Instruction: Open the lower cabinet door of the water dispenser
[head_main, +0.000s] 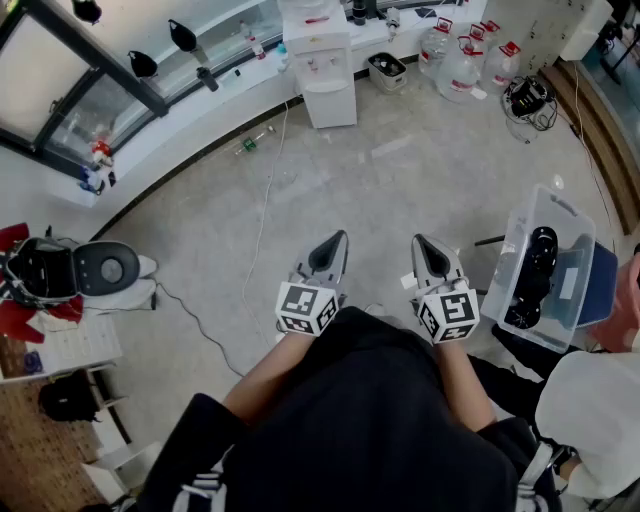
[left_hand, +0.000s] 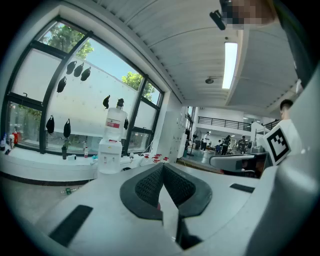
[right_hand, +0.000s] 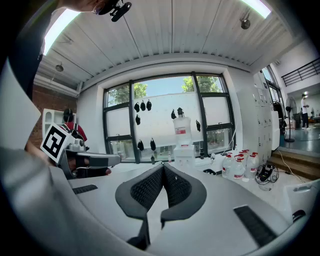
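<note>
The white water dispenser (head_main: 322, 60) stands far off against the curved window ledge, a clear bottle on top, its lower cabinet door closed. It shows small in the left gripper view as the dispenser (left_hand: 111, 150) and in the right gripper view as the dispenser (right_hand: 183, 145). My left gripper (head_main: 338, 238) and right gripper (head_main: 419, 242) are held side by side close to my body, both pointing toward the dispenser, both shut with nothing between their jaws. A wide stretch of grey floor lies between them and the dispenser.
Several large water bottles (head_main: 462, 62) stand right of the dispenser, with a small bin (head_main: 387, 70) between. A white cable (head_main: 262, 225) runs across the floor. A clear plastic box (head_main: 545, 268) sits at my right, by a seated person (head_main: 600, 410). A robot base (head_main: 80, 268) is at left.
</note>
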